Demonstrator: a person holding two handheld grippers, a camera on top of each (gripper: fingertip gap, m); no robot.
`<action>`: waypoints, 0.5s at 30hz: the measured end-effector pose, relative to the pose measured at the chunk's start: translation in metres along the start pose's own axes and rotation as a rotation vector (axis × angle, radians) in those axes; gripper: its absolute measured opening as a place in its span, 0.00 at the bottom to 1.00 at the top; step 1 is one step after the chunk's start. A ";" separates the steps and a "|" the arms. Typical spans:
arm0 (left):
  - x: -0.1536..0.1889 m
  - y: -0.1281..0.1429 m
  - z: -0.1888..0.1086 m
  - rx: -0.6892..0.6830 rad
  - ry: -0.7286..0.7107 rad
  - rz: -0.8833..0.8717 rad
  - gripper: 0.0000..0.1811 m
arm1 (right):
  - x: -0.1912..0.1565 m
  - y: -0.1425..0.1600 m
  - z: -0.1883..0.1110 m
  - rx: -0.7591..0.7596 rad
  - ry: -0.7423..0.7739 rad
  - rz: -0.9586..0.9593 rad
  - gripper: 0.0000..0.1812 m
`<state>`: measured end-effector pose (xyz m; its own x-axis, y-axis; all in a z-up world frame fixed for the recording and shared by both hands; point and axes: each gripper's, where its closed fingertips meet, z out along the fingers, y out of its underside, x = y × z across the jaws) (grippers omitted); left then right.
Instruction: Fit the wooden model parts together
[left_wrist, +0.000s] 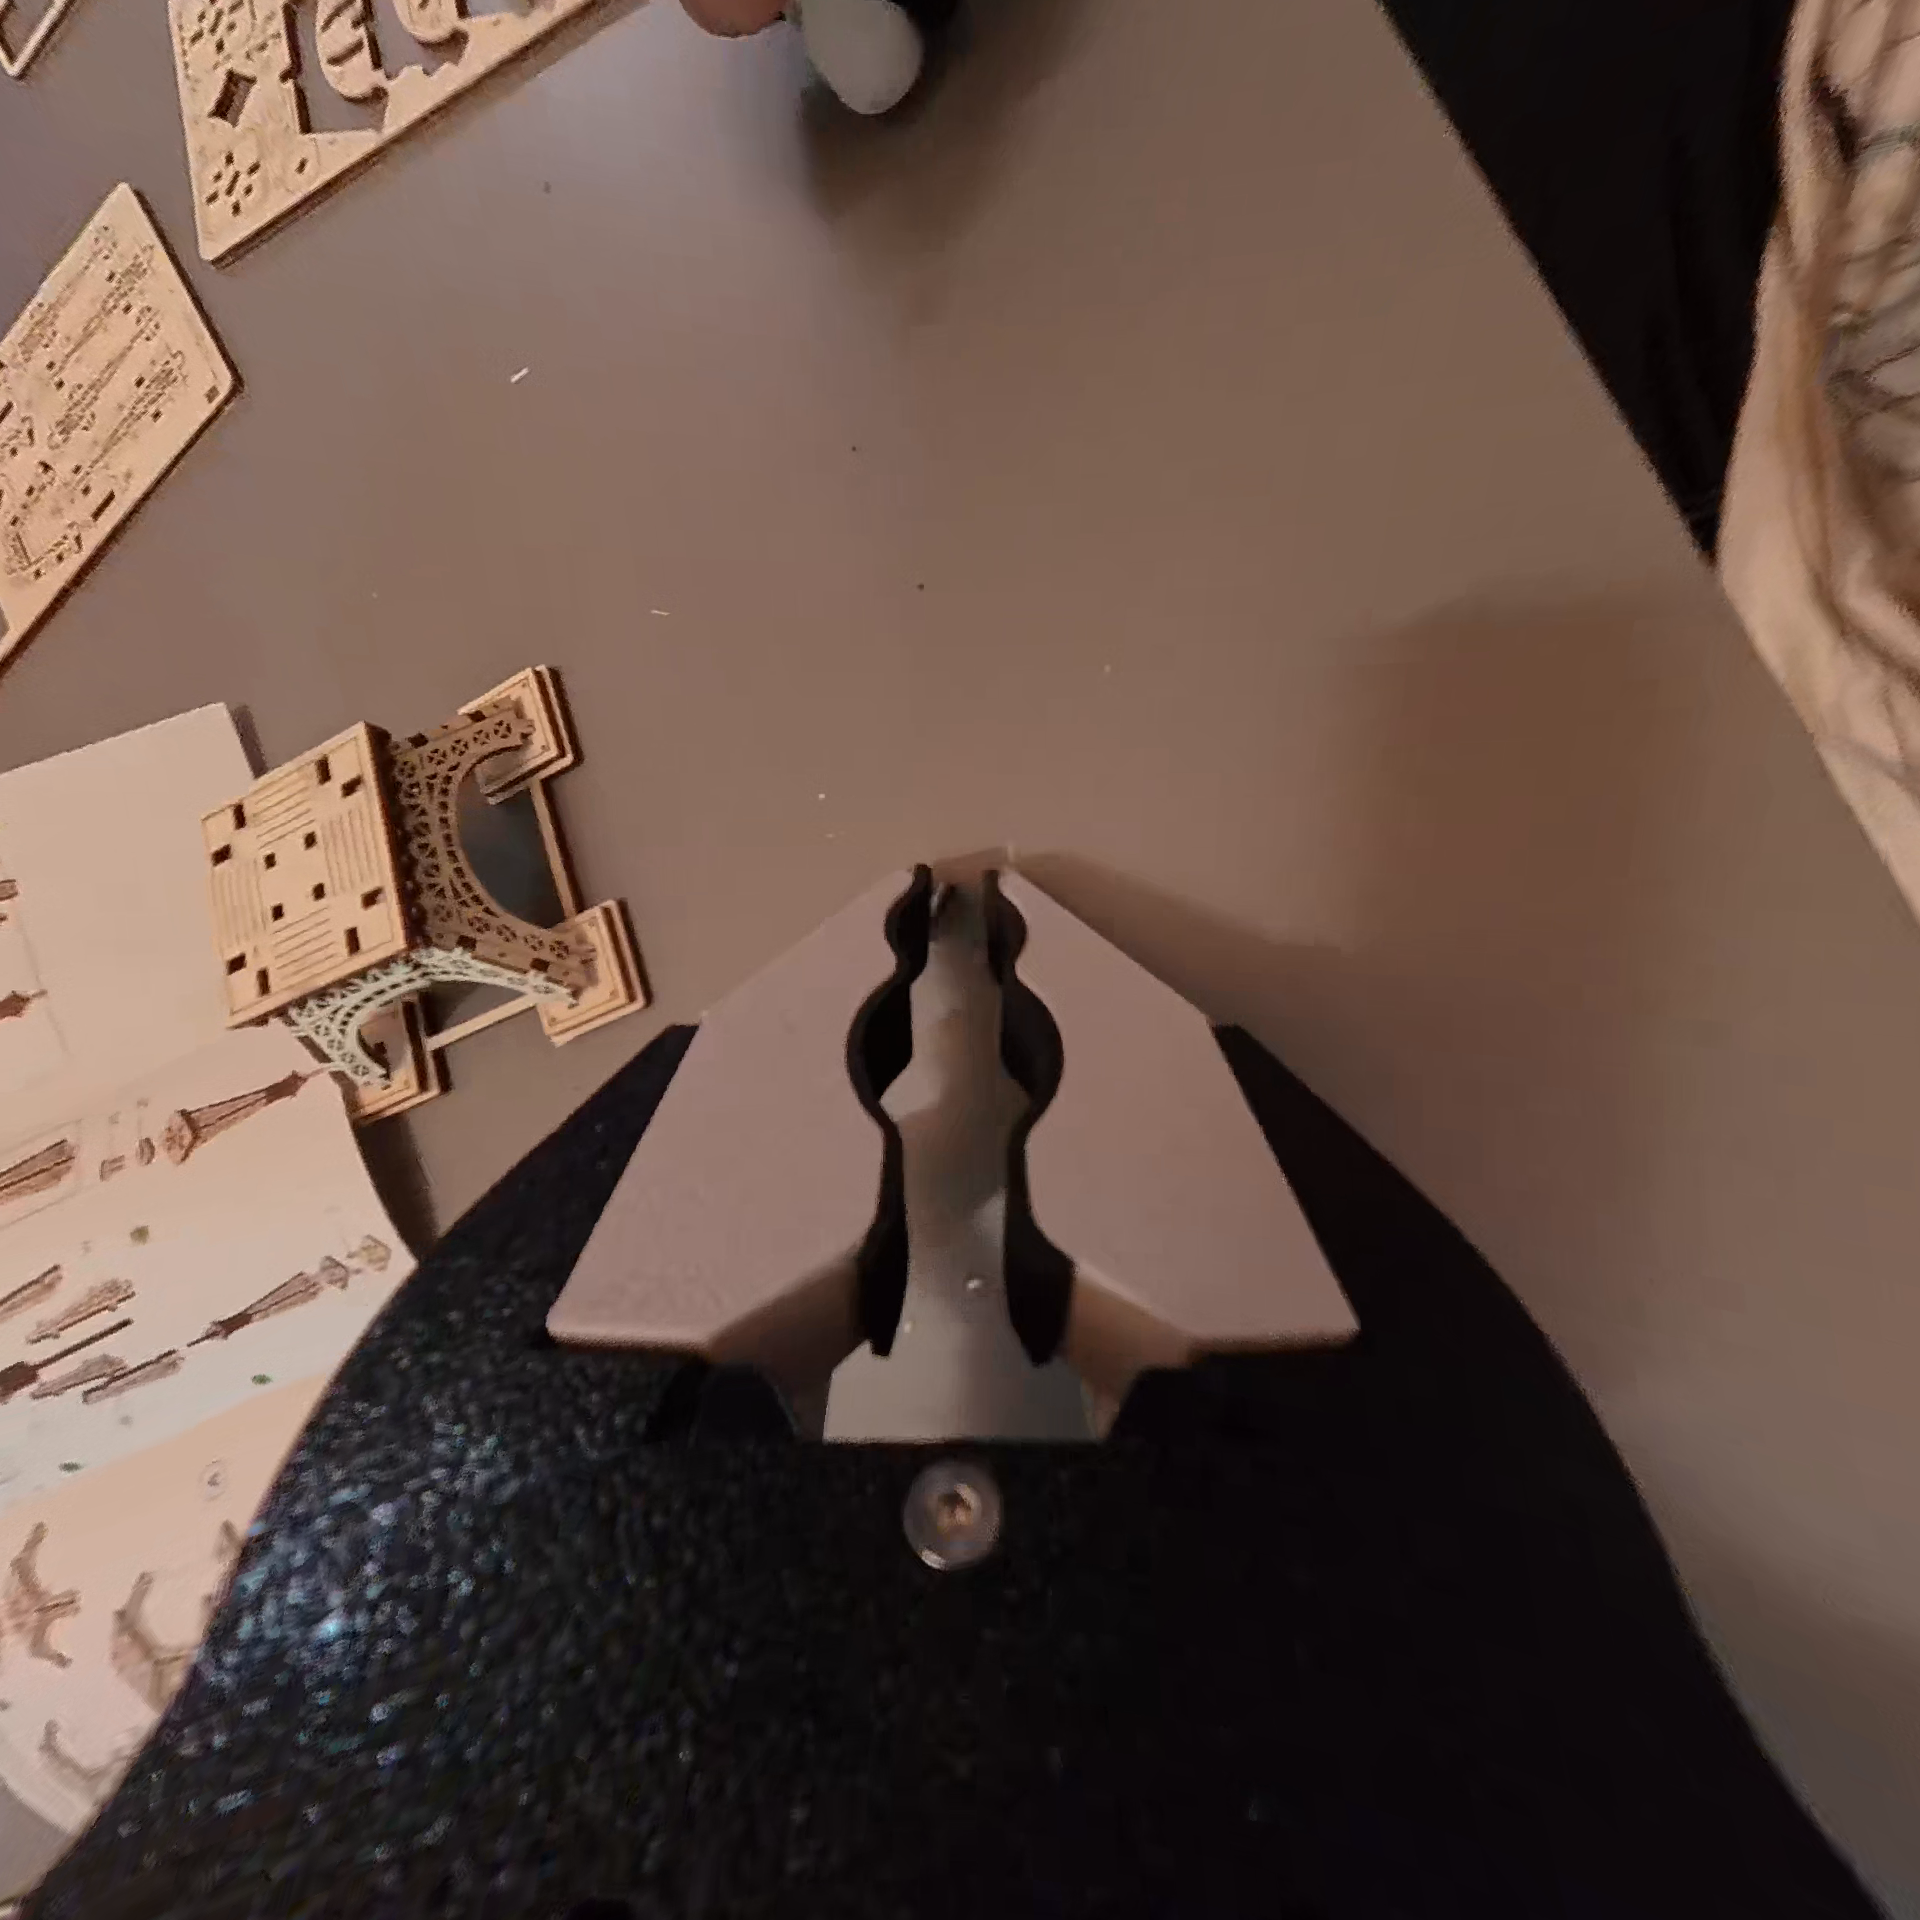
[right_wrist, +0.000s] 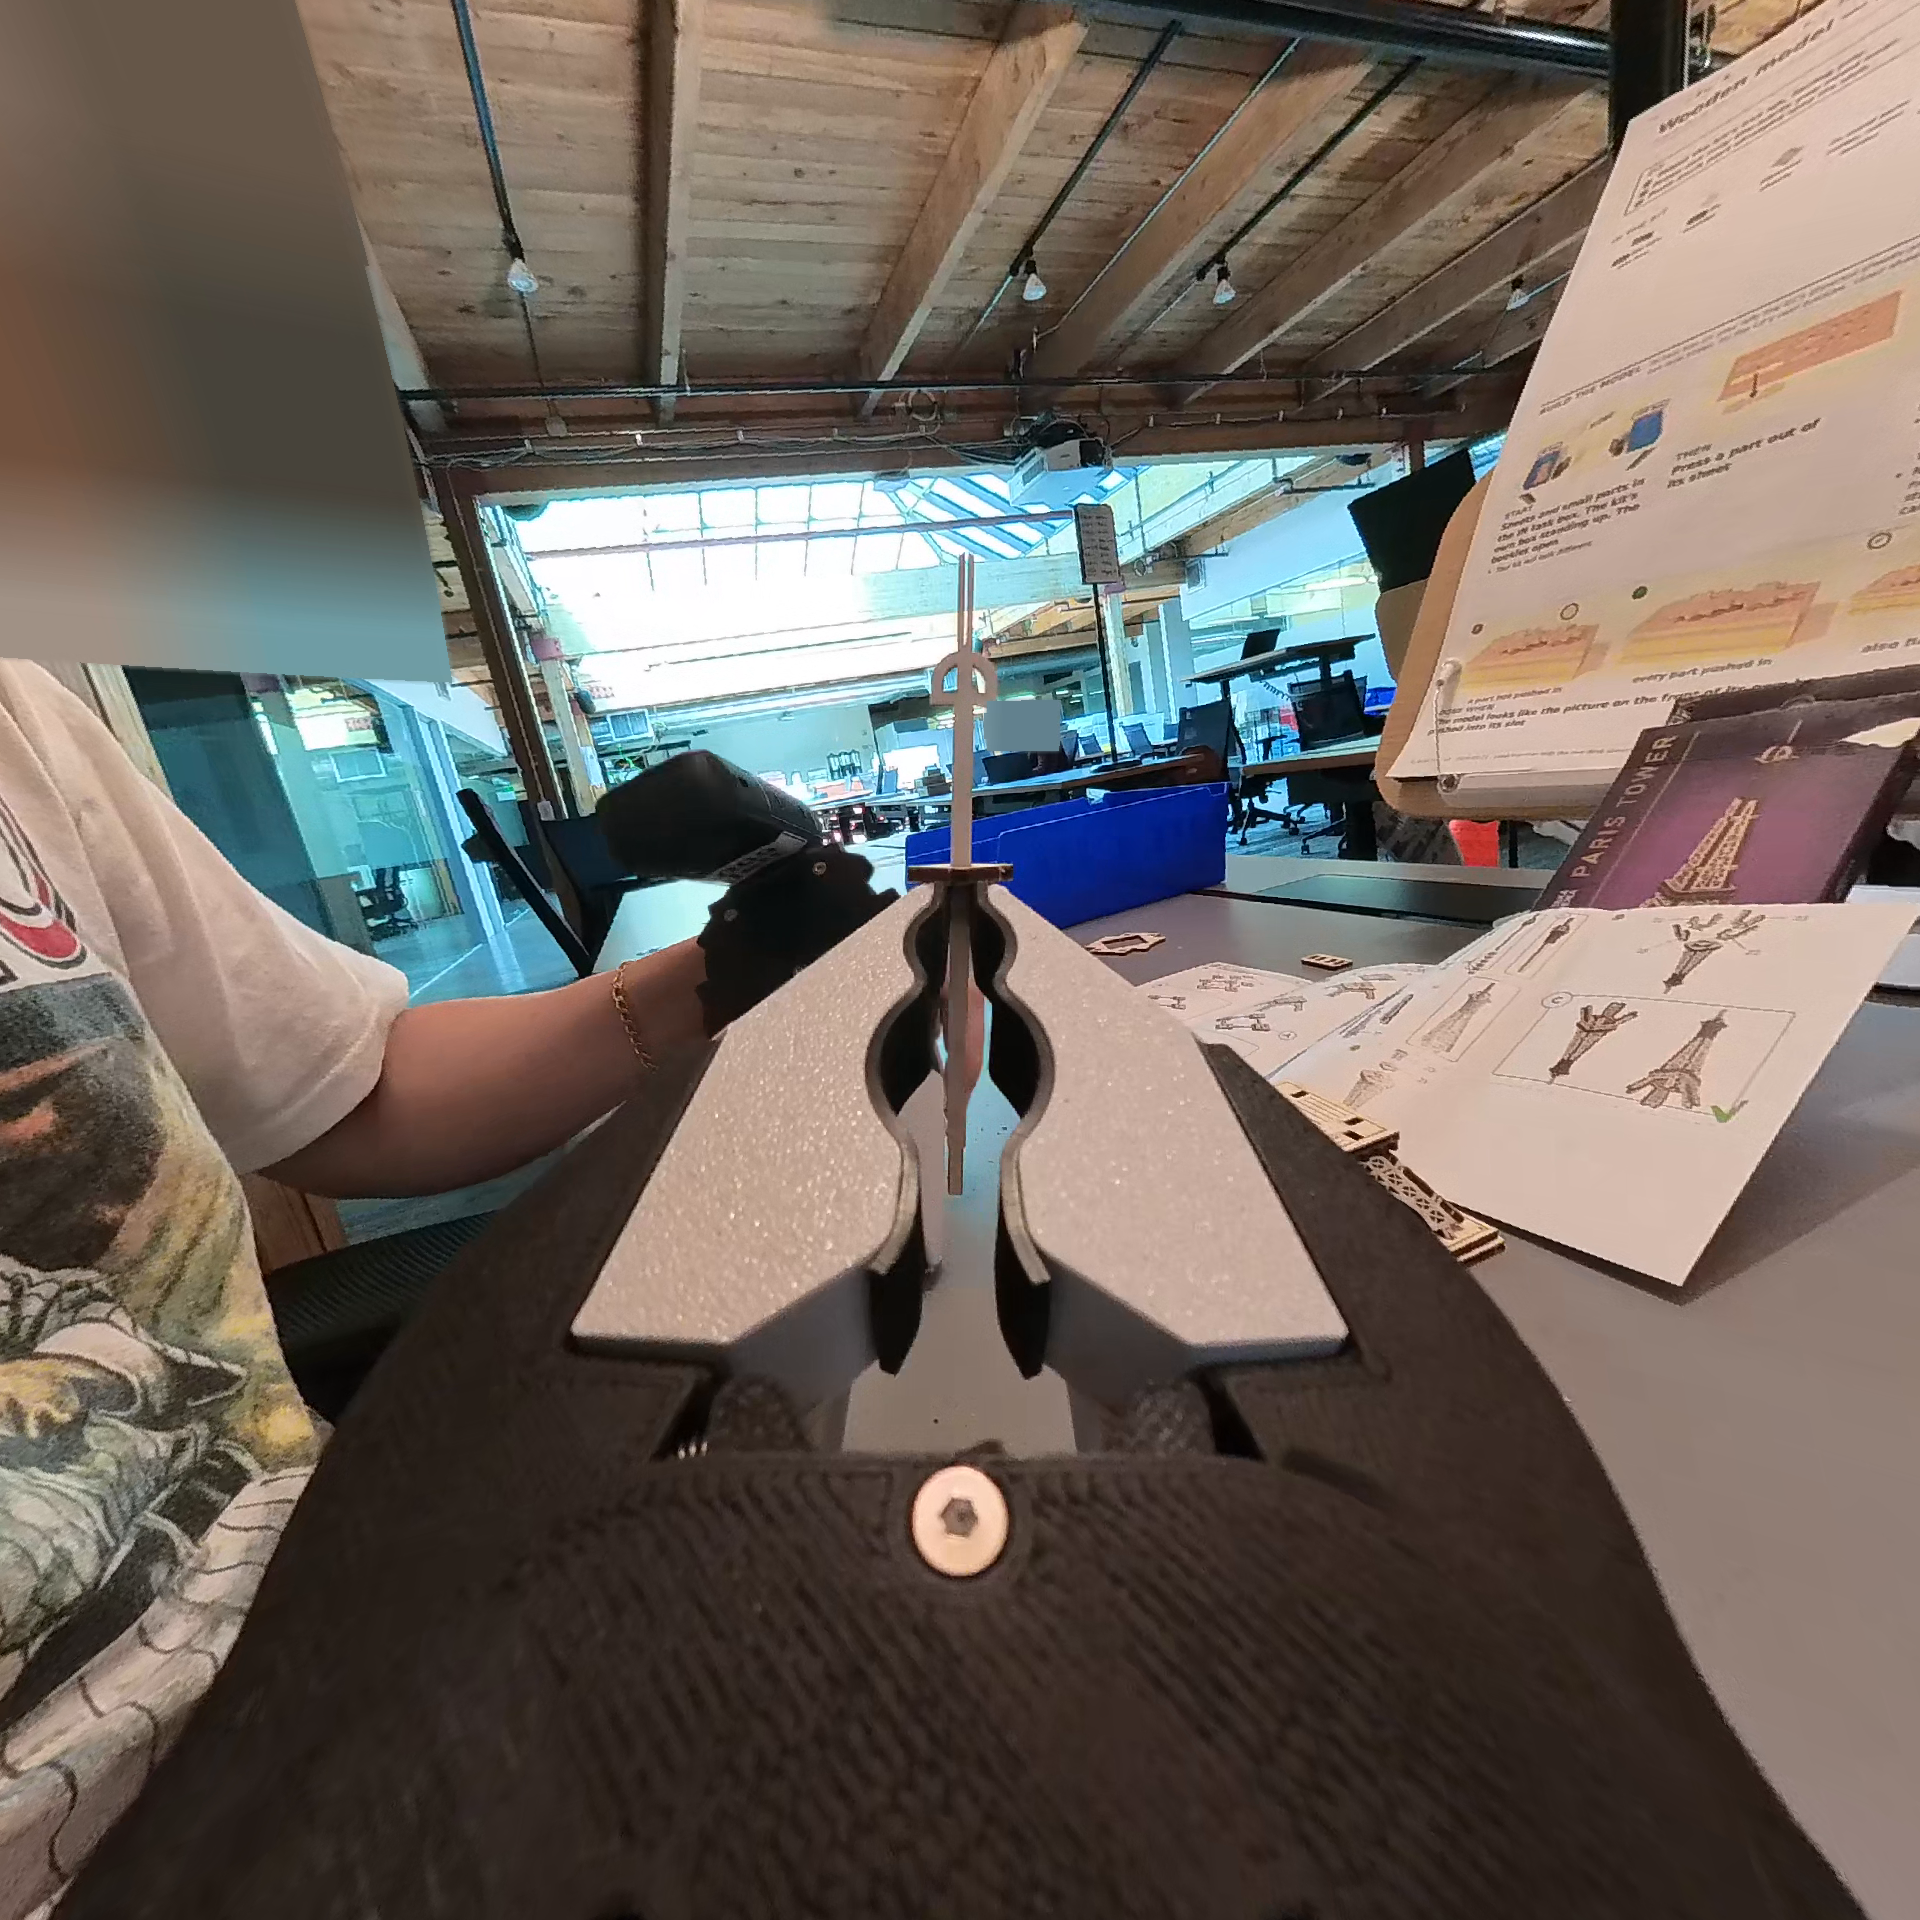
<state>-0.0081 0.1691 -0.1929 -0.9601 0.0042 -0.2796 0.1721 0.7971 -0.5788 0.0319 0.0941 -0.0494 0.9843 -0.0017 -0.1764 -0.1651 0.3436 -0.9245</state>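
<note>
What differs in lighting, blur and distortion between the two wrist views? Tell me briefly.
Left wrist view: dim, warm light; the left gripper throws a soft shadow on the grey table; the tower base is fairly sharp, the patterned sleeve smeared. Right wrist view: brighter and sharper; the windows blow out behind the thin spire piece; the ceiling beams bow outward.

three wooden sheets (left_wrist: 312, 114), one tower base (left_wrist: 416, 894)

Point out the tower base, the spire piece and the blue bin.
tower base (left_wrist: 301, 883), left wrist view, on its square top deck.
spire piece (right_wrist: 964, 790), right wrist view, on its thin shaft above the fingertips.
blue bin (right_wrist: 1101, 857), right wrist view, on its front wall.
</note>
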 end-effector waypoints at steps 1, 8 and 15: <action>0.002 -0.002 -0.003 0.028 0.003 -0.019 0.08 | 0.000 0.000 0.000 0.000 -0.001 -0.001 0.00; -0.017 -0.018 -0.025 0.175 -0.118 -0.349 0.08 | 0.000 0.001 0.000 -0.004 -0.002 0.001 0.01; -0.008 0.001 -0.019 0.099 -0.081 -0.638 0.06 | -0.001 0.001 0.001 -0.007 -0.004 0.003 0.01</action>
<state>-0.0047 0.1817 -0.1765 -0.8615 -0.5003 0.0874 -0.4029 0.5684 -0.7173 0.0305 0.0954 -0.0498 0.9841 0.0025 -0.1775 -0.1679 0.3373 -0.9263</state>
